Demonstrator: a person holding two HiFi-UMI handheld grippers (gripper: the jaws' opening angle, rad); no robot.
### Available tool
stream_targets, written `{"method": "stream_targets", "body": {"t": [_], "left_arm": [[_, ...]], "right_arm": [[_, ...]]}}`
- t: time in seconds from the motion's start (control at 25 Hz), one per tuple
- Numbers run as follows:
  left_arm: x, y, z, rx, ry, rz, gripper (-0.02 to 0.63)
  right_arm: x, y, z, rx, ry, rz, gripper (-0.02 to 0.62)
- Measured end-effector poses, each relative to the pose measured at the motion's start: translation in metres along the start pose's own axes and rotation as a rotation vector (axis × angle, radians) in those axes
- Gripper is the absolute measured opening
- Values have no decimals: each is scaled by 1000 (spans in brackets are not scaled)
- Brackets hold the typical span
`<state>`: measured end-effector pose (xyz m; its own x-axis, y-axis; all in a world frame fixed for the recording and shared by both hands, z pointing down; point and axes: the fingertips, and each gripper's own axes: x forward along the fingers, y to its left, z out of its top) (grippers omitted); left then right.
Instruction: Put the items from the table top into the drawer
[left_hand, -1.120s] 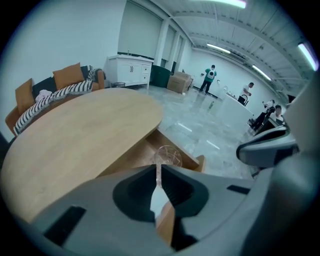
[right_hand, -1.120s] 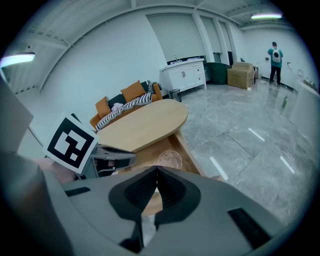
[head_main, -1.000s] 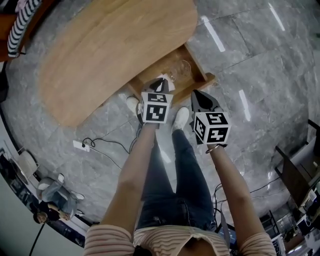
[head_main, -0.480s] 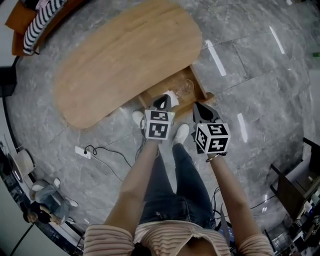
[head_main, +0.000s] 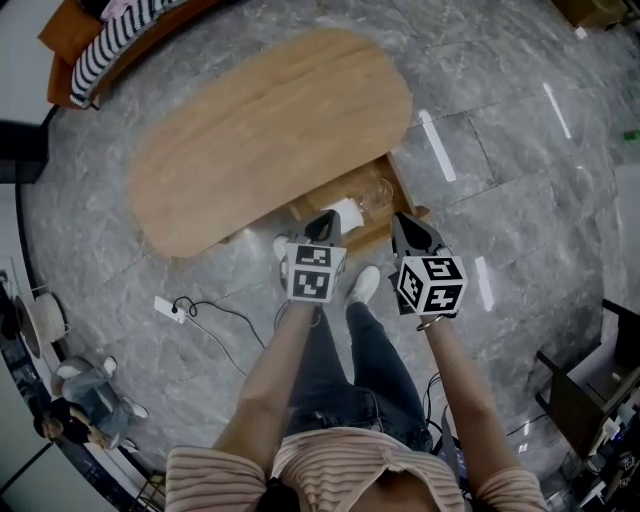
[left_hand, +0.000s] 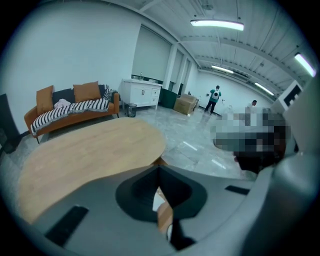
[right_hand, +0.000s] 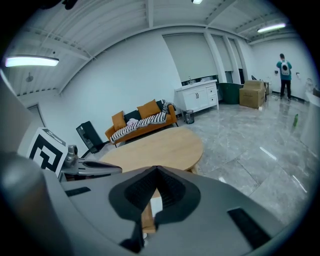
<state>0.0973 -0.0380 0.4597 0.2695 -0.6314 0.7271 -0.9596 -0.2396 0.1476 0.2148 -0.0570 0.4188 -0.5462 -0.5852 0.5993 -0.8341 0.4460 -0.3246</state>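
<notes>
drawer (head_main: 367, 237) stands pulled out from under the oval table (head_main: 260, 130), long axis along the table's near edge, front toward the person's shoes. a clear glass (head_main: 378, 190) lies at its right end, a white item (head_main: 346, 211) beside it; which way they point is too small to read. left gripper (head_main: 322, 222) and right gripper (head_main: 405, 222) hang above, jaws together, empty.
</notes>
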Motion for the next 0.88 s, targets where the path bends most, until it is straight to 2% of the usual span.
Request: {"method": "stream_targets", "body": {"t": [0.24, 0.88], "left_arm": [[-29, 4, 9, -22, -34, 28, 14], [-81, 6, -2, -86, -69, 86, 14]], "right_arm": [[-16, 23, 15, -31, -32, 63, 8], [-40, 57, 25, -109, -55, 128, 8]]}}
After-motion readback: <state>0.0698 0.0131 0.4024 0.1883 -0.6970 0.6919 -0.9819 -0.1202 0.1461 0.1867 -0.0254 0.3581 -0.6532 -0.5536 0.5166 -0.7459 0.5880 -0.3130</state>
